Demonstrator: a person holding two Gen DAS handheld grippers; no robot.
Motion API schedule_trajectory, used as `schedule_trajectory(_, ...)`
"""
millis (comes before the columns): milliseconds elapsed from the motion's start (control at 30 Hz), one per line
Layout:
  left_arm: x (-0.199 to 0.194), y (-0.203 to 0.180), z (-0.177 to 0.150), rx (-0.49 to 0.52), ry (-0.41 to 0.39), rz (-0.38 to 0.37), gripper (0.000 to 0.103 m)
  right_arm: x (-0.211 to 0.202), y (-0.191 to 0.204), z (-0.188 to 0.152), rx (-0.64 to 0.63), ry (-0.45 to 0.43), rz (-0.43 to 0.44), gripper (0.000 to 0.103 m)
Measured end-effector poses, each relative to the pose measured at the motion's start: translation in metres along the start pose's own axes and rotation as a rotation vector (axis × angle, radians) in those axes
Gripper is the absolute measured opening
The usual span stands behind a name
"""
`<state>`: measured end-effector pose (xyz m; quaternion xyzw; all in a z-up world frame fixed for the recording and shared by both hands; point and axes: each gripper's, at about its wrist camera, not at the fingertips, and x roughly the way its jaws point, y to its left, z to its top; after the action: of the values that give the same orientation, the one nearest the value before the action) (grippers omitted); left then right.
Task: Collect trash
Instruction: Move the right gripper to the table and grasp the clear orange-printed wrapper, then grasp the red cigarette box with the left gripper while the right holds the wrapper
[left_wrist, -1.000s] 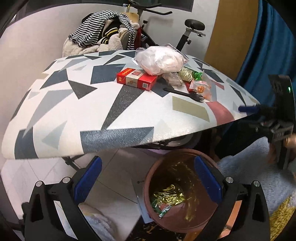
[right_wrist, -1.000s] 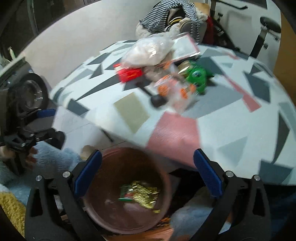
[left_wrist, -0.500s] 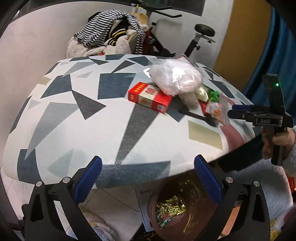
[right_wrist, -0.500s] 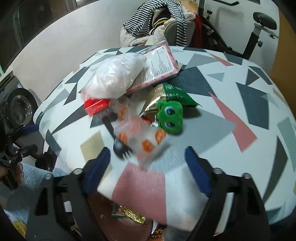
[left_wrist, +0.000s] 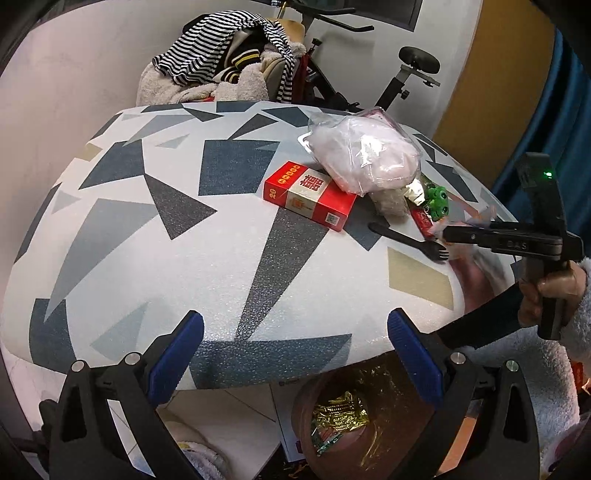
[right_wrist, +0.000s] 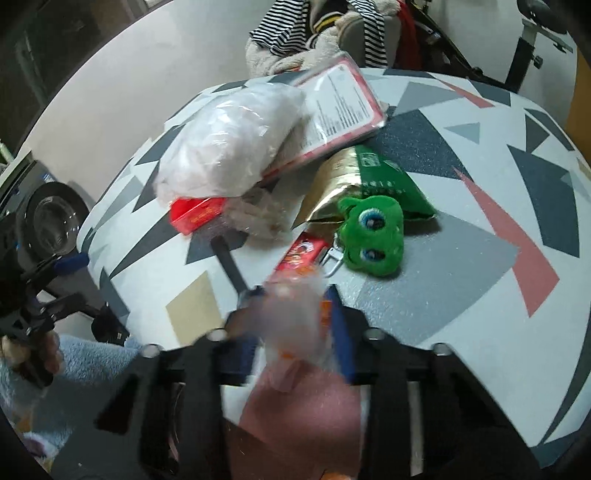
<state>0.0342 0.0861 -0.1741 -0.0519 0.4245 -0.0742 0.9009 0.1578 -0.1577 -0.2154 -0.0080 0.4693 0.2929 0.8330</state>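
Clear crinkly wrapper (right_wrist: 295, 317) with orange print sits low centre, near the table (right_wrist: 461, 295) edge, the right claw (right_wrist: 291, 325) closing on it; left claw (left_wrist: 295, 354) gapes empty over bare tabletop.

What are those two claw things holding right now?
Left gripper: open, holding nothing.
Right gripper: fingers closing on a clear plastic wrapper.
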Motion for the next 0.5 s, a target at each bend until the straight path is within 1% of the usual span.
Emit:
schedule_trajectory(67,0.0,0.0,0.0,-0.003,0.0,-0.004,0.096,-0.008,0.002,-0.002,-0.001,-0.015,0.012,0.032)
schedule_trajectory(133,0.001,-0.002,0.002,-0.006,0.003,-0.011,0.091,-0.013,0.003,-0.003,-0.001,-0.03,0.017,0.031)
schedule_trajectory(267,0.002,-0.006,0.004,-0.008,0.007,-0.021,0.09,-0.025,0.008,-0.004,-0.009,-0.055,0.027,0.03)
schedule_trajectory(500,0.002,-0.009,0.005,-0.002,0.013,-0.031,0.088,-0.035,0.016,-0.007,-0.038,-0.073,0.023,0.029)
